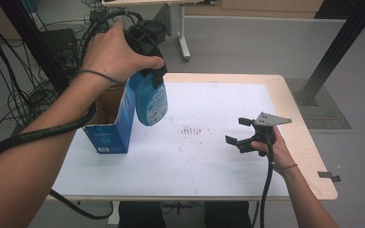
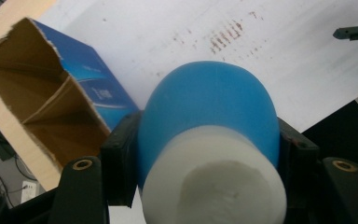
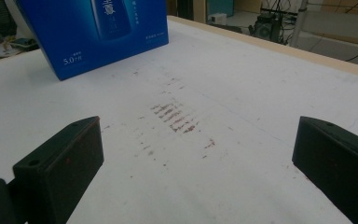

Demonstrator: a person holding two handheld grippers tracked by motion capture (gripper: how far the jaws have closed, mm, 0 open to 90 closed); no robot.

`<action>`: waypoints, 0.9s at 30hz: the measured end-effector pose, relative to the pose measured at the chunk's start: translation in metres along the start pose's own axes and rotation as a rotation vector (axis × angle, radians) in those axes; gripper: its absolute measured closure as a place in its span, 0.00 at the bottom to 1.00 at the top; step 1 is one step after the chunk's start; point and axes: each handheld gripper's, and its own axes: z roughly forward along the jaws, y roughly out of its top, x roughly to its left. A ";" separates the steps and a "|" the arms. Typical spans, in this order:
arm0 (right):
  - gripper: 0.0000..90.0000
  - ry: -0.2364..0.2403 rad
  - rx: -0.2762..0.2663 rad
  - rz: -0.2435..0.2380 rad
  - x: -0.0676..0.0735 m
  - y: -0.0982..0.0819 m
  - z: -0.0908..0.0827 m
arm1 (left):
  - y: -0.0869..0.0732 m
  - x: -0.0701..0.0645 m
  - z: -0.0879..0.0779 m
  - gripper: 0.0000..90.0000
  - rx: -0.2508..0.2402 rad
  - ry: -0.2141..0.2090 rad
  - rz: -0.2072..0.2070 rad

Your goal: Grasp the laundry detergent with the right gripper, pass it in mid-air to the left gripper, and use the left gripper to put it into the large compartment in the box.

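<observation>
My left gripper (image 1: 148, 71) holds the bottle (image 1: 149, 100) in the air, just right of the open box (image 1: 109, 124) and above the table (image 1: 218, 156). The box stands at the table's left side. My right gripper (image 1: 240, 132) is well apart at the right, with the stained patch (image 1: 192, 130) between it and the box.

Blue box (image 3: 93, 32) stands beyond reddish marks (image 3: 175, 119) — black jaws apart.
</observation>
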 end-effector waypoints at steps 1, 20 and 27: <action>0.02 -0.003 0.003 -0.001 0.000 0.000 0.000 | 0.000 0.002 -0.002 0.42 -0.005 0.003 -0.013; 0.02 -0.037 0.011 0.003 0.001 0.005 0.004 | -0.002 0.077 -0.030 0.42 -0.020 0.038 -0.313; 0.02 -0.048 0.016 0.005 0.002 0.006 0.002 | -0.008 0.108 -0.029 0.42 -0.004 0.064 -0.452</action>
